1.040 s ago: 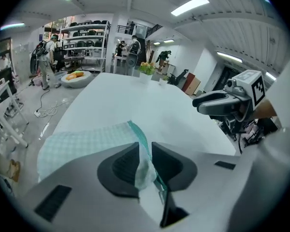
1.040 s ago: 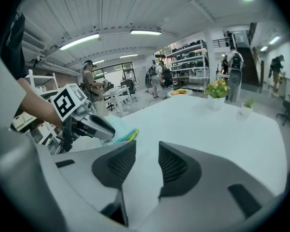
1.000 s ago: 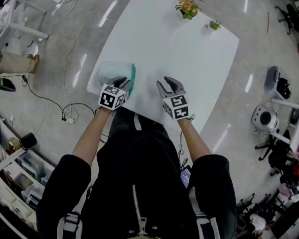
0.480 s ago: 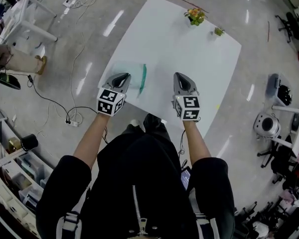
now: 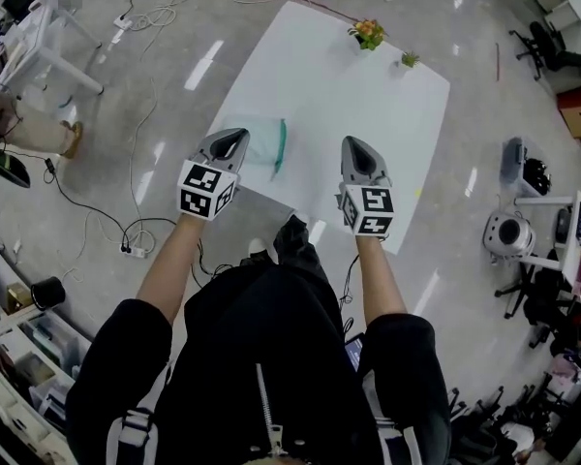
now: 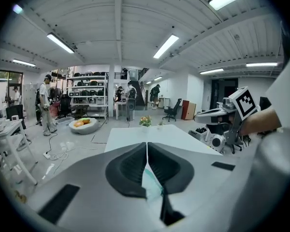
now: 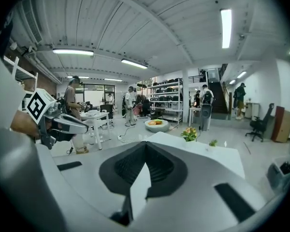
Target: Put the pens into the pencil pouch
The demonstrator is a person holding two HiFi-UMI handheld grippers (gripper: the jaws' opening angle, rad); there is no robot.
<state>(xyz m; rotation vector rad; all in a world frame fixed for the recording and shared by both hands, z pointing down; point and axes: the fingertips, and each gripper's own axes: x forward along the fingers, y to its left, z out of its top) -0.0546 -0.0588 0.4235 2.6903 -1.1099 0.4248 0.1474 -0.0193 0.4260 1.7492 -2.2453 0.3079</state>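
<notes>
Pencil pouch (image 5: pixel 257 143) lies flat near the left front corner of the white table (image 5: pixel 349 95), with its teal edge towards the centre. No pen is visible loose on the table, and the pouch contents cannot be made out. Judgement: loading appears finished, with nothing left to collect.

Left gripper (image 5: pixel 234 139) is held above the table over the pouch's left side and points slightly downward. Its jaws are closed together on nothing. Right gripper (image 5: pixel 354 145) hangs level with it, well apart from the pouch, over bare table. Its jaws are likewise closed and empty.
</notes>
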